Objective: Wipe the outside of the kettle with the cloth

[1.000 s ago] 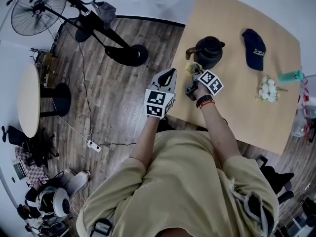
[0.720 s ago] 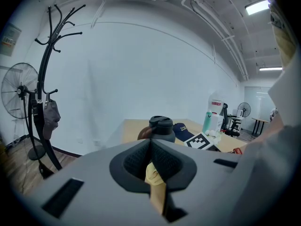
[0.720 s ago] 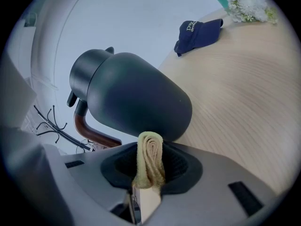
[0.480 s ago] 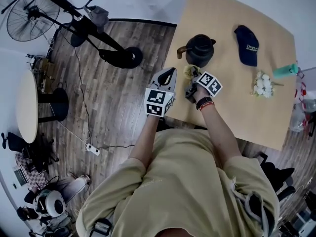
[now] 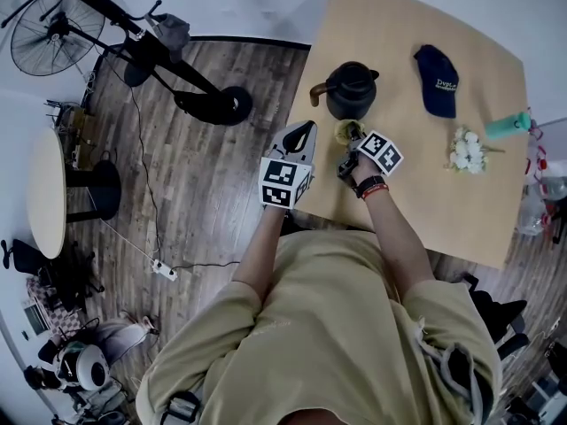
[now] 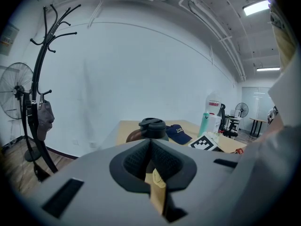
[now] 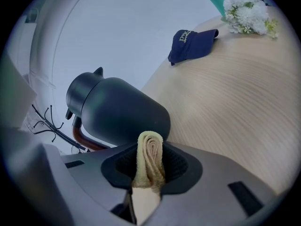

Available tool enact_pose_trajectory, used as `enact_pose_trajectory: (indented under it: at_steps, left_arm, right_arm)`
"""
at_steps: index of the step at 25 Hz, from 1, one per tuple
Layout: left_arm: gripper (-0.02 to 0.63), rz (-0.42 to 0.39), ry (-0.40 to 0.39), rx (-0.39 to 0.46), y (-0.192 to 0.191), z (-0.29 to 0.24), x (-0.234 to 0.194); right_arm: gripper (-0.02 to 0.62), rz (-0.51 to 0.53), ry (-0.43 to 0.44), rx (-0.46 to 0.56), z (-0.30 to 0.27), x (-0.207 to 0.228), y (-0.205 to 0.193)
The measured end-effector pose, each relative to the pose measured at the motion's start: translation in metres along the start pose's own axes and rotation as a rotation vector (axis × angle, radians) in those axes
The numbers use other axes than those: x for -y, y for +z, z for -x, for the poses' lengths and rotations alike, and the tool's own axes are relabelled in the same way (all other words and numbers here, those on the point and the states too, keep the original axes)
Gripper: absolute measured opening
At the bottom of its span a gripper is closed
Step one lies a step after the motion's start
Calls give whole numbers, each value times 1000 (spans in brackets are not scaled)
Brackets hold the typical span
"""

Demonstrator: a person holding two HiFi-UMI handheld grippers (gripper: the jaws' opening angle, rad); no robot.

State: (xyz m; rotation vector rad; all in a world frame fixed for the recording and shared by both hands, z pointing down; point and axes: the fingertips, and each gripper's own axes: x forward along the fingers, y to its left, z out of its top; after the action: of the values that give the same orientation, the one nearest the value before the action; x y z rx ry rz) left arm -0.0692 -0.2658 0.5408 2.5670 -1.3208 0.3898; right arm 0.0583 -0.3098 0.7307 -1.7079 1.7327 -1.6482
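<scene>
Right gripper [image 7: 150,167] shifted rightward (cloth [image 7: 149,147] too), along kettle [image 7: 117,109]

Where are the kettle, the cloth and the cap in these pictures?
kettle [image 7: 117,112]: right gripper view, on its dark body.
cloth [image 7: 150,154]: right gripper view, on its rolled yellow fold.
cap [image 5: 436,82]: head view, on its blue crown.

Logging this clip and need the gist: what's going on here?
A person holds a gripper in each hand at a wooden table. The right gripper is shut on a folded yellowish cloth, held close beside the dark kettle. Whether the cloth touches the kettle isn't clear. The left gripper is shut and empty, by the table's edge.
</scene>
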Motion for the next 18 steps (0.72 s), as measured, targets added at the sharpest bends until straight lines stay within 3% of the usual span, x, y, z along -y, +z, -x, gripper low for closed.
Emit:
enact_pose_trajectory:
  at_steps: [18]
  left_arm:
    - [23, -13, 13, 1, 4, -5, 10]
  right_arm:
    - [123, 50, -43, 92, 10, 30, 74]
